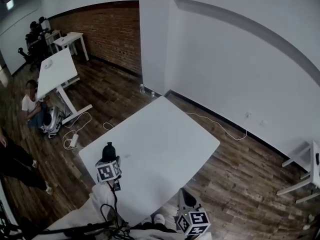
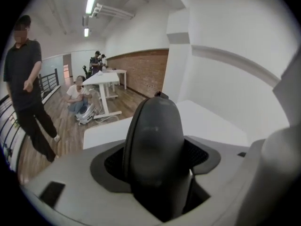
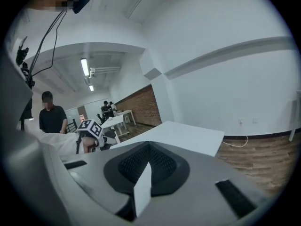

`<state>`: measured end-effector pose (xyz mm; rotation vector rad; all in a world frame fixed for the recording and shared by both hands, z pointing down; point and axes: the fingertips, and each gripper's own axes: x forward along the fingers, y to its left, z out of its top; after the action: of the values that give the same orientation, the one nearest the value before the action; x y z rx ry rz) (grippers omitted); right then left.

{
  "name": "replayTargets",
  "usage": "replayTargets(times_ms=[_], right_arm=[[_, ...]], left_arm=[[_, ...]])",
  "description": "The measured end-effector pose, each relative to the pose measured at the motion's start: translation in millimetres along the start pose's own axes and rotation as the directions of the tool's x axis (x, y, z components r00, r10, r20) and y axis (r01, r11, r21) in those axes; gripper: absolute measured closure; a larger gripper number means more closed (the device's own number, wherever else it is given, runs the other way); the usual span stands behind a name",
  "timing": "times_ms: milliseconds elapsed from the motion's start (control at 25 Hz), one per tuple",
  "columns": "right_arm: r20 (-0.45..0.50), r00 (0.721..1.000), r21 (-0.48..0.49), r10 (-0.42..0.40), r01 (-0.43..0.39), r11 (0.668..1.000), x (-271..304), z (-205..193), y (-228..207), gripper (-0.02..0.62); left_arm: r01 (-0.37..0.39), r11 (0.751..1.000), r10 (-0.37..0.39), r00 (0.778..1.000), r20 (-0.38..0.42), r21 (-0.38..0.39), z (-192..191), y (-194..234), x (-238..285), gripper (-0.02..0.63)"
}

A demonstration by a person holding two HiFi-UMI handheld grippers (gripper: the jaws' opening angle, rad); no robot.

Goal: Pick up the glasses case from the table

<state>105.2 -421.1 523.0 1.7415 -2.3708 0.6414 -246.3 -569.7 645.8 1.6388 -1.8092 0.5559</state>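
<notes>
A dark, rounded glasses case (image 1: pixel 109 150) is held up above the near left corner of the white table (image 1: pixel 165 139). My left gripper (image 1: pixel 109 156) is shut on it, with its marker cube just below. In the left gripper view the case (image 2: pixel 155 135) stands upright between the two grey jaws of the left gripper (image 2: pixel 156 158) and fills the gap. My right gripper (image 1: pixel 186 200) hangs at the table's near edge, apart from the case. In the right gripper view its jaws (image 3: pixel 148 166) are together with nothing held.
A person sits on the wooden floor (image 1: pixel 32 106) beside a second white desk (image 1: pixel 55 74). Cables (image 1: pixel 75 134) lie on the floor to the table's left. Someone in black stands nearby (image 2: pixel 28 79). A white wall (image 1: pixel 225 59) runs close behind the table.
</notes>
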Motion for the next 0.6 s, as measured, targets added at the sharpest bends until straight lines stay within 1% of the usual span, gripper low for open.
replayTargets(times_ms=[80, 120, 200, 320, 400, 520, 600], right_arm=[[0.008, 0.999, -0.001, 0.033, -0.033, 0.999, 8.8, 3.4, 11.1, 0.598], [0.014, 0.999, -0.004, 0.05, -0.05, 0.999, 13.0, 5.5, 17.6, 0.598], [0.027, 0.996, -0.011, 0.086, -0.086, 0.996, 19.8, 9.6, 30.7, 0.598], [0.048, 0.989, -0.028, 0.14, -0.139, 0.99, 27.6, 17.7, 49.2, 0.598], [0.06, 0.984, -0.043, 0.169, -0.167, 0.985, 33.8, 25.2, 61.7, 0.598], [0.078, 0.982, -0.07, 0.17, -0.165, 0.984, 38.5, 37.0, 75.5, 0.6], [0.094, 0.982, -0.082, 0.166, -0.159, 0.984, 39.6, 43.8, 82.7, 0.598]], left_arm=[[0.079, 0.995, -0.084, 0.992, 0.095, 0.058, 28.9, -11.1, -36.8, 0.256], [0.113, 0.99, -0.124, 0.983, 0.137, 0.084, 41.0, -15.8, -56.4, 0.256], [0.157, 0.98, -0.178, 0.963, 0.201, 0.119, 56.0, -21.1, -95.0, 0.256], [0.192, 0.97, -0.228, 0.933, 0.28, 0.151, 67.1, -26.2, -146.6, 0.256], [0.206, 0.963, -0.254, 0.907, 0.335, 0.173, 74.2, -28.7, -175.4, 0.256], [0.226, 0.95, -0.298, 0.864, 0.406, 0.217, 77.2, -33.4, -210.6, 0.256], [0.241, 0.938, -0.33, 0.838, 0.434, 0.247, 73.7, -36.6, -224.6, 0.256]])
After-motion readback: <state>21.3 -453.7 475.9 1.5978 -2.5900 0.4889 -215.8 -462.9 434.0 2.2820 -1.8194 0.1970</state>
